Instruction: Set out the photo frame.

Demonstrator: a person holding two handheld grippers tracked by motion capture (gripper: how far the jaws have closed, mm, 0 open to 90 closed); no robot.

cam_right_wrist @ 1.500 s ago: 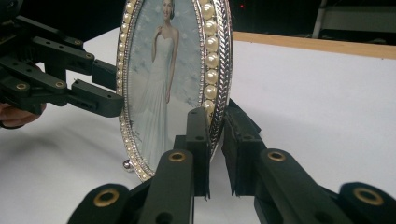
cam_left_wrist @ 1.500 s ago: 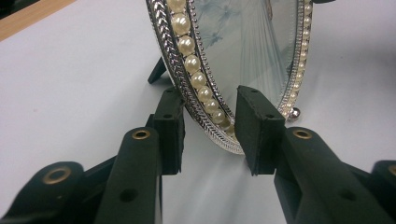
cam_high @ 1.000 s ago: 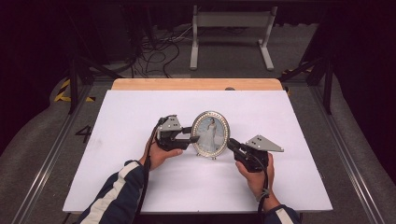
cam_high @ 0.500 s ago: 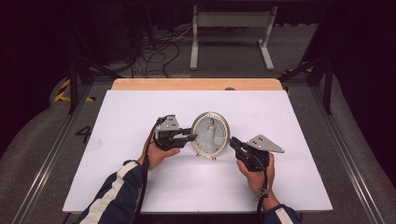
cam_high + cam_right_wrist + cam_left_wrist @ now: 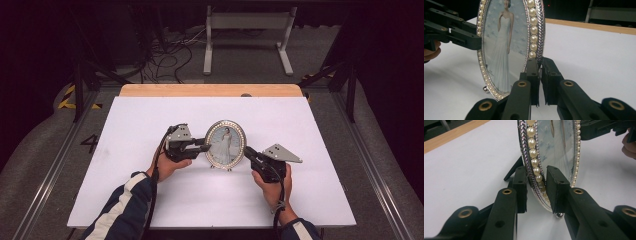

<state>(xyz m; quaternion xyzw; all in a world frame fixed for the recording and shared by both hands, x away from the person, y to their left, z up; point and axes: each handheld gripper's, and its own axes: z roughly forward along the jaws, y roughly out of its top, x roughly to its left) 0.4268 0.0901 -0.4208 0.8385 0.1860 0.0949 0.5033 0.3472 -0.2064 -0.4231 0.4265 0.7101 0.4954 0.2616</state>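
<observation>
Mid-table: oval frame (image 5: 226,145) upright (rim clamped both sides), bare tabletop (image 5: 150,115) around.

frame (image 5: 226,145): shiny silver metal, glossy pearls | table (image 5: 150,120): matt white

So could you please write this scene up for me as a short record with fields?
item: oval frame with pearl rim, photo of a figure in a white dress
pose: upright on the table, on small feet with a back stand
left tongs: jaws just closed in, pads on either side of the frame's rim
right tongs: shut on the rim's opposite edge
hands: one holds each tongs, either side of the frame
surface: white sheet, wooden strip at far edge
</observation>
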